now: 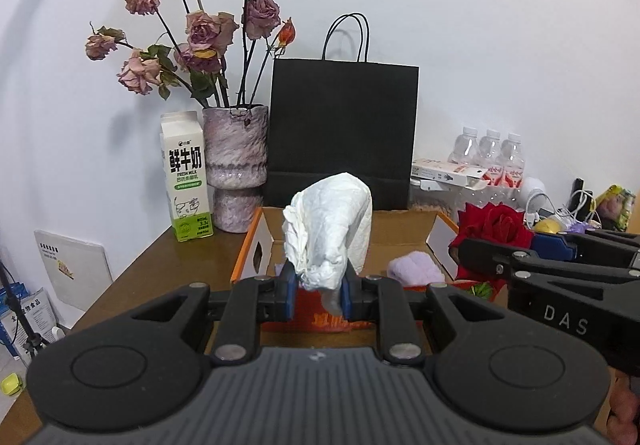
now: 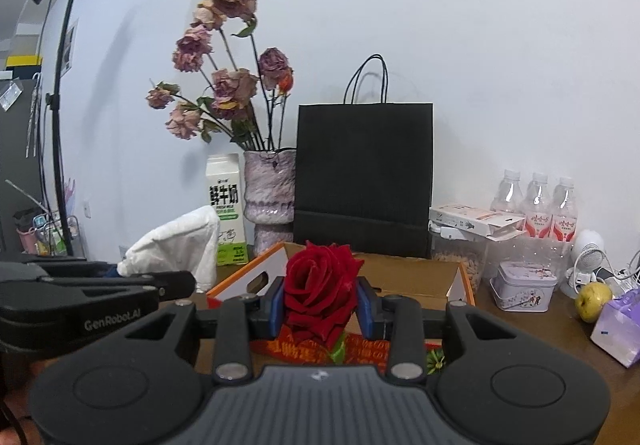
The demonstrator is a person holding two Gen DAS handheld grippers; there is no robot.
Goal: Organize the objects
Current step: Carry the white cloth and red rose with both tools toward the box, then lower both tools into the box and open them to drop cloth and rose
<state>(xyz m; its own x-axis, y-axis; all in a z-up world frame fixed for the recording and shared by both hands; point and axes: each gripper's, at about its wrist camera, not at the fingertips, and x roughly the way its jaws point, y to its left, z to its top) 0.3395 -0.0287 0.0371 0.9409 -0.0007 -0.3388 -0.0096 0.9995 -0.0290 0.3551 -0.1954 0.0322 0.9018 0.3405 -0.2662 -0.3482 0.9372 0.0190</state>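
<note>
Left tongs (image 1: 319, 291) pinch white cloth (image 1: 328, 233); right tongs (image 2: 322, 307) clamp red rose (image 2: 320, 285) above cardboard box (image 2: 404, 277).

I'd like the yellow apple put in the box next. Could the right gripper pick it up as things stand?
Probably not yet. The right gripper is shut on the red rose, so its jaws are full. The yellow apple sits uncovered on the table by the white tin.

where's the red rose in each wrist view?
Left wrist: red rose at right edge, beyond the right tool entering from the right.
Right wrist: rose centre, clamped between that tool's pads, above the box.
Shared landmark: black bag against the wall, behind the box.
</note>
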